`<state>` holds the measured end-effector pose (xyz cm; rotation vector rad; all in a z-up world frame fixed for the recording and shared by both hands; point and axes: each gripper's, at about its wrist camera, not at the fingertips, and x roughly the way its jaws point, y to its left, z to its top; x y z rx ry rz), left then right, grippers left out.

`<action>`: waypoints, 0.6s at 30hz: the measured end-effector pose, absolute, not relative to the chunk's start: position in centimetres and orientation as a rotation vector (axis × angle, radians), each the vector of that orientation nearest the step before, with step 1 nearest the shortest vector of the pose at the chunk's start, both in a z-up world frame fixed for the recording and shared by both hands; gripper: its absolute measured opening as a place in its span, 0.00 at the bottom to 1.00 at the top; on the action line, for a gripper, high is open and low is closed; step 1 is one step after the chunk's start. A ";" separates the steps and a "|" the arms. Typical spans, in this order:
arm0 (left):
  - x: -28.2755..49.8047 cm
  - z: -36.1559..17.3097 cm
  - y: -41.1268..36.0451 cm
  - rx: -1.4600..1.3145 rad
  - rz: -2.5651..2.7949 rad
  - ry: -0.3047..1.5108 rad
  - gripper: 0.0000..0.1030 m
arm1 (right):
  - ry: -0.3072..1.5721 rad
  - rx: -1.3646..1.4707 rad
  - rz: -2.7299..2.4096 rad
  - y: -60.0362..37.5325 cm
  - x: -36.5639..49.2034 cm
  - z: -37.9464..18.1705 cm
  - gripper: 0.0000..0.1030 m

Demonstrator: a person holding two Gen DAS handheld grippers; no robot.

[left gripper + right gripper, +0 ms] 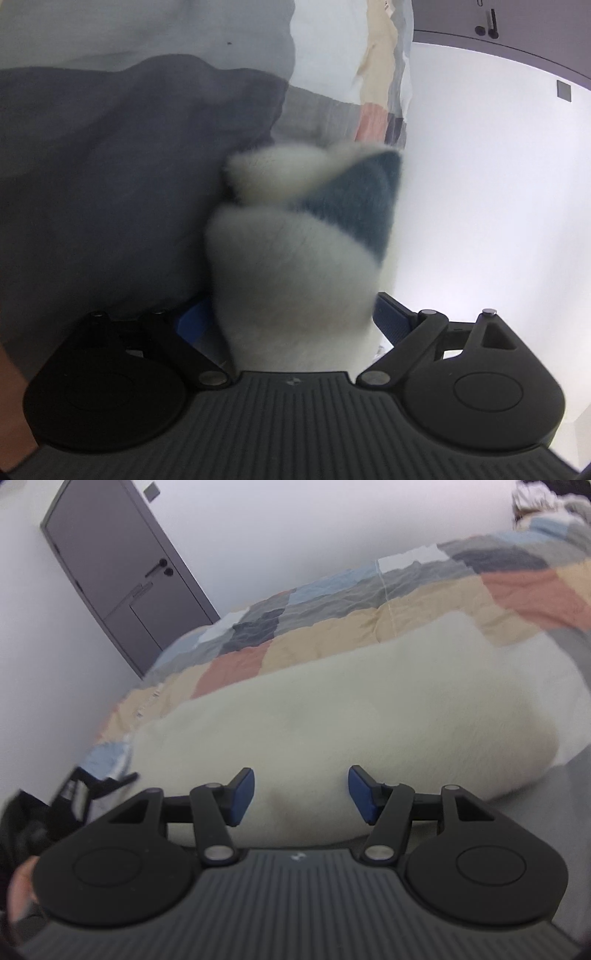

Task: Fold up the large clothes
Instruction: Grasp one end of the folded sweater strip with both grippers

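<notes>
Up close, the left gripper (295,317) is pinching a bunched fold of fluffy white garment (291,266) between its blue pads (393,321), and the cloth stands up straight out of the jaws, blurred, with a teal-blue band (354,206) crossing its upper right side. Just behind that bundle on the left hangs a dark grey cloth (110,177), and beyond it a strip of the patchwork bedspread (373,122) shows against a white wall (498,184); the dark door with its handle (487,26) sits at the far top right. On the other side, the right gripper (301,794) has its jaws spread wide with nothing between them, the blue pads (242,794) hovering just above the near edge of the same white garment (369,720). There the fleece lies stretched out as a long, soft, pale mass across the bed. Past it runs the bedspread (332,616), squares of beige, rust, grey, pale blue and white, wrinkled along a seam. Something black (74,790) lies low at the left edge, too blurred to name. Farthest off, a grey door (122,565) stands shut in the white wall (295,524).
</notes>
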<state>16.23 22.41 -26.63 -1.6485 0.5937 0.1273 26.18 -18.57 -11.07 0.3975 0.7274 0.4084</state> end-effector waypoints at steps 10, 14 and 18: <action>17.9 -26.0 21.4 -1.546 0.110 0.645 0.72 | 0.728 0.434 0.549 -16.7 25.5 -10.6 0.65; 18.2 -24.0 21.3 -1.435 0.123 0.607 0.60 | 0.849 0.560 0.598 -16.7 26.1 -12.7 0.66; 18.4 -22.9 21.0 -1.394 0.118 0.584 0.58 | 0.894 0.657 0.601 -17.1 26.9 -13.8 0.81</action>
